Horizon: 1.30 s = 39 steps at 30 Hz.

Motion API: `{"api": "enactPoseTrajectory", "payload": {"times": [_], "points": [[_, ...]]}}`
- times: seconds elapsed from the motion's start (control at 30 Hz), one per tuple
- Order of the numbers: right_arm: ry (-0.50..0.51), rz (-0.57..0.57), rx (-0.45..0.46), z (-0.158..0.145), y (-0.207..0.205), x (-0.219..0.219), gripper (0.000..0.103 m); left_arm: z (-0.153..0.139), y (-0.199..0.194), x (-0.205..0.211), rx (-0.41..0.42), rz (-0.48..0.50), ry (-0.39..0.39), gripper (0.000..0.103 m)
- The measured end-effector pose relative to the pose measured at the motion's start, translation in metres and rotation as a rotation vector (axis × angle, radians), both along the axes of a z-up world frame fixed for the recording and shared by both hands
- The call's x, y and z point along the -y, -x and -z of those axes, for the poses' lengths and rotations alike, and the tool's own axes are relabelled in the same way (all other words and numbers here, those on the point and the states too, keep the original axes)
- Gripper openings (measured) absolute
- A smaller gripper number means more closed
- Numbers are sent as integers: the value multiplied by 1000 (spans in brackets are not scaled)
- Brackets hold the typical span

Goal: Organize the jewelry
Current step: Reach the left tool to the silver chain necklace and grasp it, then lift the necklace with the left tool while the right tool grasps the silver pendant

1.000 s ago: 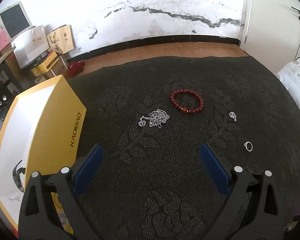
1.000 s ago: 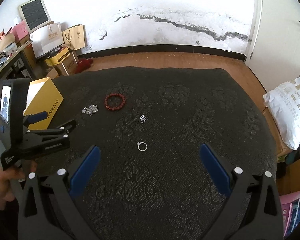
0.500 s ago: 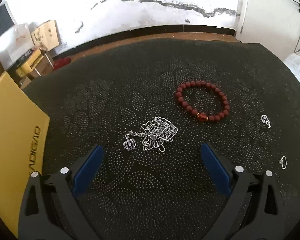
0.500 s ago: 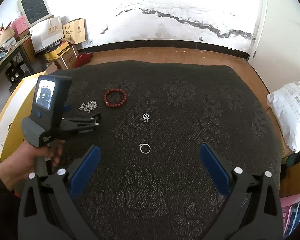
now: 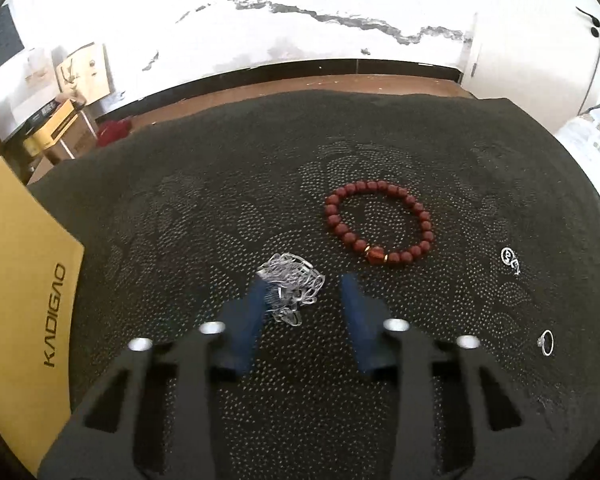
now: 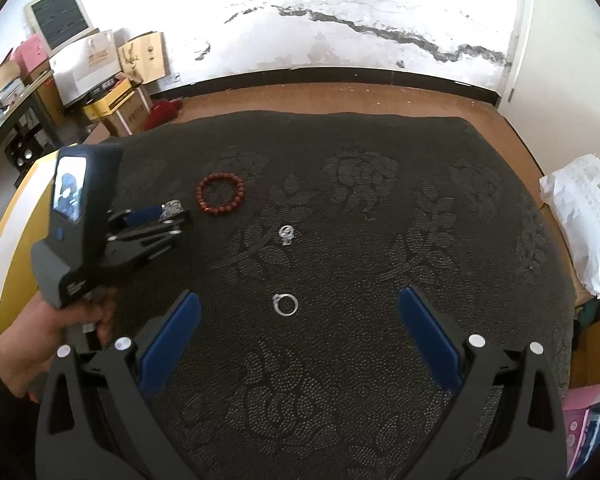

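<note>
A tangled silver chain (image 5: 292, 292) lies on the dark patterned cloth (image 5: 204, 208), between the blue fingers of my left gripper (image 5: 304, 282). Its jaws are closing: the left finger touches the chain, while a gap remains at the right finger. A red bead bracelet (image 5: 378, 226) lies just beyond, with a small silver charm (image 5: 510, 259) and a silver ring (image 5: 546, 342) to the right. In the right wrist view my right gripper (image 6: 300, 302) hovers open, and the ring (image 6: 286, 304) lies on the cloth between its fingertips. The left gripper (image 6: 168, 216) is held by a hand there.
A yellow box (image 5: 20, 280) lies at the cloth's left edge. A white bag (image 6: 584, 220) sits off the right edge. Cartons and a monitor (image 6: 58, 16) stand by the back-left wall, with wooden floor (image 6: 340, 96) beyond the cloth.
My left gripper came down and forward over the chain, and its jaws narrowed from wide open to close around it. My right gripper edged nearer the ring.
</note>
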State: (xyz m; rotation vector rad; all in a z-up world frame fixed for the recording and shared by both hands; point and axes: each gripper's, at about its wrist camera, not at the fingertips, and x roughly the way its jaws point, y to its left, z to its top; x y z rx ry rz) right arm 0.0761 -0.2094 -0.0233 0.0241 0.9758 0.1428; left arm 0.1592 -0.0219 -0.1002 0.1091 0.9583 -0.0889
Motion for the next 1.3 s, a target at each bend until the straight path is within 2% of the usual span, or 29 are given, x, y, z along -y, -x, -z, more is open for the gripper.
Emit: {"api": "enactPoseTrajectory", "payload": {"times": [0.07, 0.17, 0.4, 0.53, 0.67, 0.83, 0.97, 1.1, 1.2, 1.27, 1.3], "points": [[0, 6, -2, 2, -4, 1, 96, 0, 1, -5, -5, -1, 5, 14], [3, 2, -6, 7, -14, -1, 96, 0, 4, -9, -2, 4, 6, 8], [10, -5, -48, 30, -35, -6, 96, -7, 10, -24, -16, -37, 5, 7], [25, -28, -58, 39, -45, -13, 96, -22, 17, -30, 6, -57, -16, 7], [28, -43, -73, 50, -57, -20, 96, -42, 30, -36, 2, -71, 0, 7], [58, -70, -84, 64, -69, -33, 96, -57, 55, -35, -15, -32, 35, 7], [96, -86, -79, 75, -76, -39, 96, -57, 67, -29, -29, 15, 45, 7], [89, -92, -85, 89, -88, -36, 95, -59, 70, -33, -33, 22, 56, 7], [87, -106, -42, 87, -87, -34, 88, -60, 70, -38, -34, 13, 70, 7], [86, -109, -25, 83, -86, -34, 59, -60, 70, -40, -35, 9, 74, 7], [78, -116, -24, 81, -87, -33, 52, -61, 70, -41, -36, 9, 77, 7]]}}
